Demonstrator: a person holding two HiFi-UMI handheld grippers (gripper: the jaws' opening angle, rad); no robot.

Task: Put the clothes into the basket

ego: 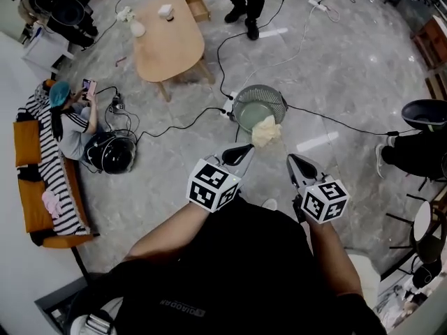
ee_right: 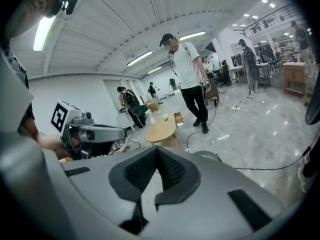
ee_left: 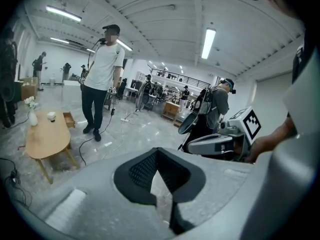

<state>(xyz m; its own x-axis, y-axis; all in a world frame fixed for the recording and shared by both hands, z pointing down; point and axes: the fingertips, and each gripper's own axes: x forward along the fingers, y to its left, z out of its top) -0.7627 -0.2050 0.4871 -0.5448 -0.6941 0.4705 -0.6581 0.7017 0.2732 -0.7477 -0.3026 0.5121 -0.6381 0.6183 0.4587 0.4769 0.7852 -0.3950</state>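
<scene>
**Left gripper [ego: 248, 150] and right gripper [ego: 293, 160] pressed together, cloth [ego: 266, 131] at the rim of the basket [ego: 241, 98]**

The cloth is cream-coloured and crumpled into a soft lump. It lies across the near rim of the basket; whether it hangs over the edge or rests inside cannot be told. The basket is round, of grey mesh with a pale green inside, and stands on the grey stone floor [ego: 349, 68].

Only the head view shows the cloth. There both grippers point at the basket from the near side. The left one's tip is just beside the cloth and the right one's is a little apart from it.

Each gripper view shows its own jaws closed tip to tip with nothing between the pads, and the other gripper off to one side. The right gripper view also catches a strip of the basket's mesh just past its jaws.

Farther off stands an oval wooden desk [ego: 167, 47]. The gripper views show a standing person [ee_left: 102, 79] in a white shirt beside it, of whom the head view gives only the legs.
</scene>
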